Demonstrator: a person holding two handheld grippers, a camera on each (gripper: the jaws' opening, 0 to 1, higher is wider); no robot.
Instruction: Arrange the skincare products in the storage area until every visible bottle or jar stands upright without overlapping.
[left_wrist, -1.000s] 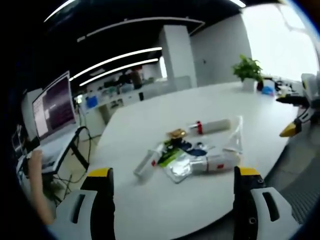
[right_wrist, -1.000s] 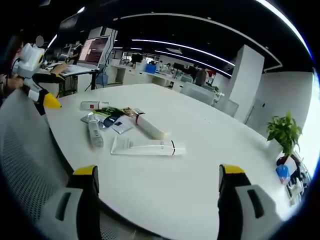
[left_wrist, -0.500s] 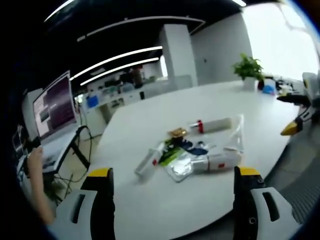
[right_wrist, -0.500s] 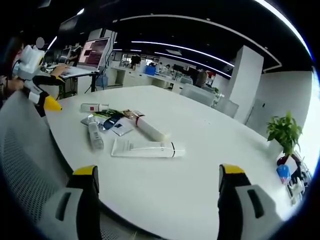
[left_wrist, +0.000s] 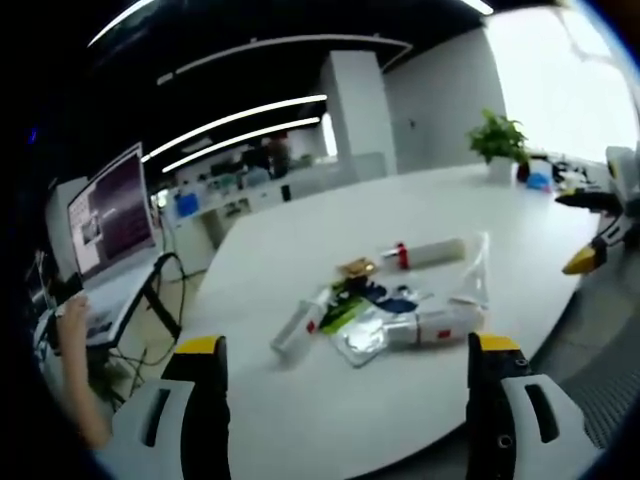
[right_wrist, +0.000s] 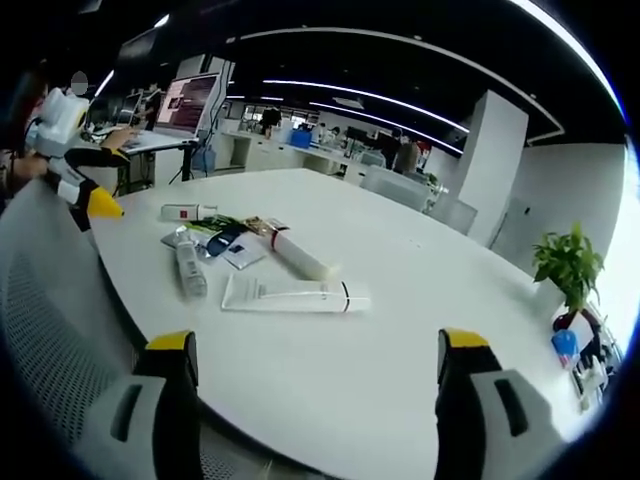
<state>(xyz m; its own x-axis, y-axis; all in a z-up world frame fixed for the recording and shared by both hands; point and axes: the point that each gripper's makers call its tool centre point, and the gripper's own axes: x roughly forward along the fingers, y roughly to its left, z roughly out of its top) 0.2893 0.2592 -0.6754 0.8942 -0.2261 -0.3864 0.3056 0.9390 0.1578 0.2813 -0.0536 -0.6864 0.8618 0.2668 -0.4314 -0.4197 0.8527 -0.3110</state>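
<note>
A heap of skincare products lies flat on the white round table (left_wrist: 300, 230). In the left gripper view I see a white tube with a red cap (left_wrist: 425, 252), a white bottle with a red label (left_wrist: 440, 323), a slim tube (left_wrist: 298, 326), sachets (left_wrist: 355, 320) and a clear flat pack (left_wrist: 470, 270). In the right gripper view a long flat white tube (right_wrist: 290, 294) lies nearest, with a cylinder tube (right_wrist: 298, 256), a small bottle (right_wrist: 189, 268) and a red-labelled bottle (right_wrist: 188, 212) behind. My left gripper (left_wrist: 345, 350) and right gripper (right_wrist: 310, 350) are open, short of the heap.
The other gripper's yellow tip (left_wrist: 583, 260) shows at the table's right edge, and the left one's tip (right_wrist: 100, 204) at the far left. A potted plant (right_wrist: 568, 265) stands at the table's far end. A monitor (left_wrist: 110, 205) and a person's hand (left_wrist: 72, 330) are left.
</note>
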